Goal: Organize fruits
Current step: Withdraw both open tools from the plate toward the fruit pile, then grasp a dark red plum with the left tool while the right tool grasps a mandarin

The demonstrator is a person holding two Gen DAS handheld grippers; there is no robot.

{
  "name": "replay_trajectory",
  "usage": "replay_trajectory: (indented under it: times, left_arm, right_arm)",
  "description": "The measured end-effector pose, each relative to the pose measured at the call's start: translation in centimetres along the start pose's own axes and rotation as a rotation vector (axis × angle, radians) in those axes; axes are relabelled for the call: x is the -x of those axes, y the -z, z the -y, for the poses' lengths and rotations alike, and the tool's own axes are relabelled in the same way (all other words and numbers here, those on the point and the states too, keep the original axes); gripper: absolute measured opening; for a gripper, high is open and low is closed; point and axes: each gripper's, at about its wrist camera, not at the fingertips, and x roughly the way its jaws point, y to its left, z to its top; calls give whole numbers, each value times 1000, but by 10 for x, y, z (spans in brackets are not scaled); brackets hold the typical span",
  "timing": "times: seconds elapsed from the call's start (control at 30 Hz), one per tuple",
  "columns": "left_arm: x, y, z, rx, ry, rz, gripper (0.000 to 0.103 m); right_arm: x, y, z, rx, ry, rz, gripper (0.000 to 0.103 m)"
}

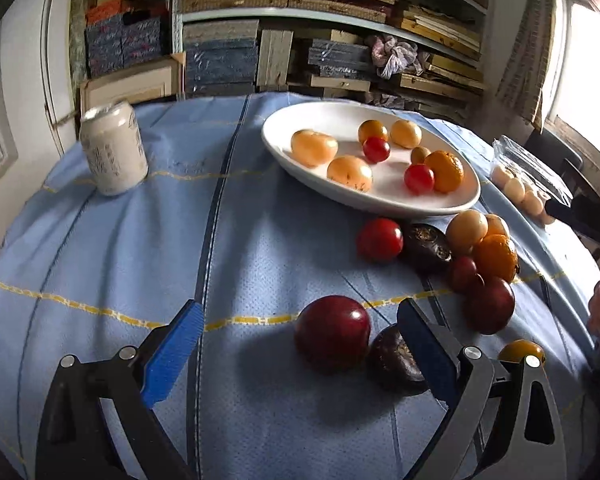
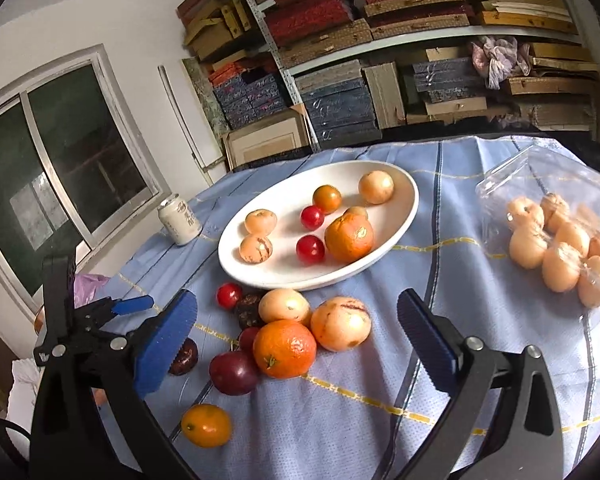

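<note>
Two grippers, jaws wide, nothing held. Left gripper [image 1: 300,336] brackets red plum [image 1: 332,332]: centre it clear of dark fruit [image 1: 396,364], clamp gently, lift to white plate [image 1: 284,156].

A storeroom, possibly part of a home. Metal shelving [image 2: 420,36] along the back wall is crammed with stacked flat boxes [image 2: 340,108] in red, blue and tan. A sliding window [image 2: 60,152] sits in a plain white wall beside a cloth-covered surface [image 1: 140,240].
</note>
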Motion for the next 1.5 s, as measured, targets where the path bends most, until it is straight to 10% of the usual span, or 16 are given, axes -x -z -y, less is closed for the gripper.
replay_trajectory:
  times: [0.6,0.77,1.03,1.5]
  left_arm:
    - [-4,1,-5,35,-41,-20,92]
    - [-7,3,10,-20,-50,-46,40]
    - [-1,3,10,-4,-14,-11,38]
    - [3,3,13,-11,3,3,39]
  right_arm:
    - [-11,4,-2,13,15,-49,98]
    - [-13,5,-6,34,18,-66,98]
    - [-21,15,-20,182,125,-115,98]
    - [-51,29,-36,302,131,-229,49]
